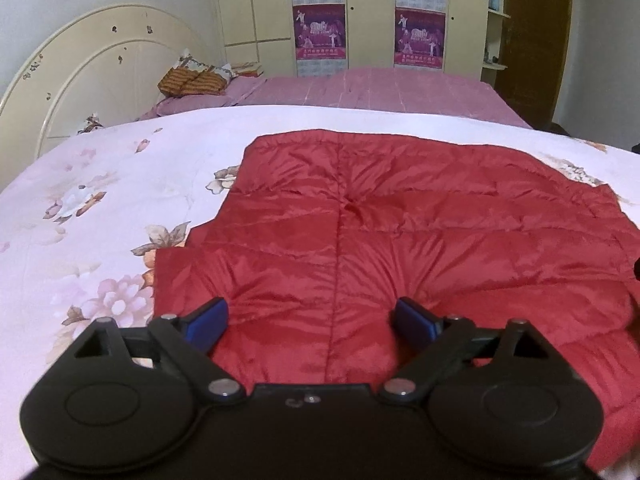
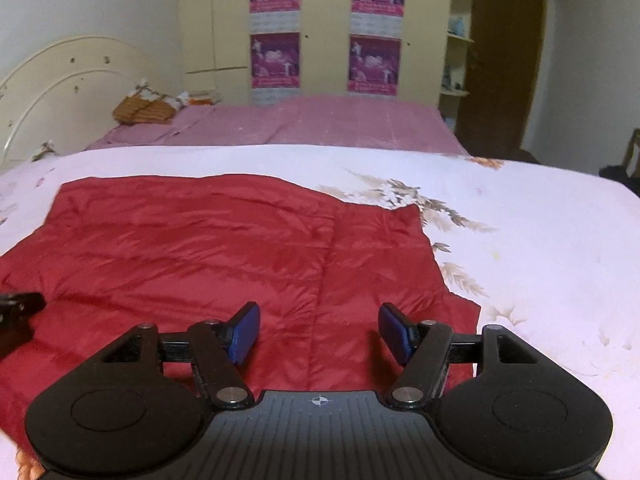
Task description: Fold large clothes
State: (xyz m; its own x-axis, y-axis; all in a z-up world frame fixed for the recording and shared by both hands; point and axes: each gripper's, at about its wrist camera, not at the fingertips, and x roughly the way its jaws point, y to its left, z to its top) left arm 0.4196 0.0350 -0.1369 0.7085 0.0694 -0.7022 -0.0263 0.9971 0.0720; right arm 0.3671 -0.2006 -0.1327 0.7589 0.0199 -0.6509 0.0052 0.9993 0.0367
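Observation:
A red quilted puffy jacket lies spread flat on a white floral bedspread. My left gripper is open, its blue pads apart just above the jacket's near left part, holding nothing. In the right wrist view the same jacket fills the left and middle. My right gripper is open and empty over the jacket's near right part, close to its right edge. The left gripper's black tip shows at the left edge of that view.
Beyond the bedspread is a second bed with a pink sheet, an orange striped cushion and a cream headboard. A yellow wardrobe with purple posters and a brown door stand behind.

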